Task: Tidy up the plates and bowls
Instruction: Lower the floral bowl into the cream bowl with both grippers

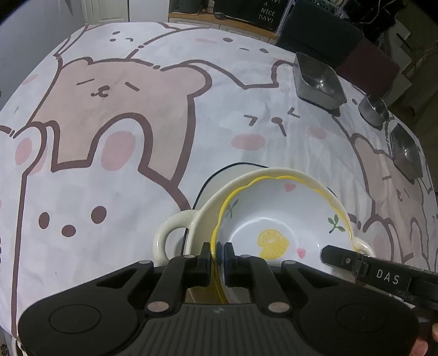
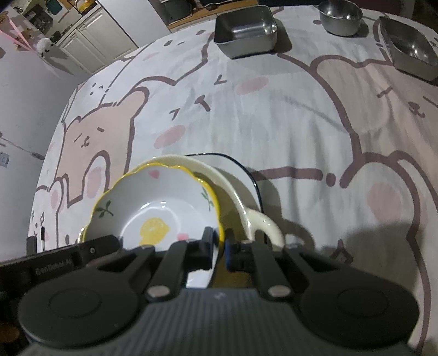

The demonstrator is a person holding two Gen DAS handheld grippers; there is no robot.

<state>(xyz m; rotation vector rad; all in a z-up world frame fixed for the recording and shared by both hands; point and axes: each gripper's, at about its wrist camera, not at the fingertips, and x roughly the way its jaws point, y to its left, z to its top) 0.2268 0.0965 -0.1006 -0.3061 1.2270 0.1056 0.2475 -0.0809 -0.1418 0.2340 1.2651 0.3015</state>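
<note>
Each gripper is matte black, its ribbed grey body flanked by two round discs, with silver rivets on the linkage arms. The left gripper (image 1: 217,256) has blue pads; the right gripper (image 2: 219,243) bears white "DAS" lettering on its side.

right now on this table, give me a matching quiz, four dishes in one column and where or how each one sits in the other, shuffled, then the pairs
Things:
1. lemon bowl
2. cream two-handled bowl
3. blue-rimmed plate
4. round steel bowl

Places or states:
A. bottom of the stack
B. rim pinched by left gripper and right gripper
C. far edge, between two square steel trays
D. directly under the lemon bowl

Pairs: 1-B, 2-D, 3-A, 4-C
</note>
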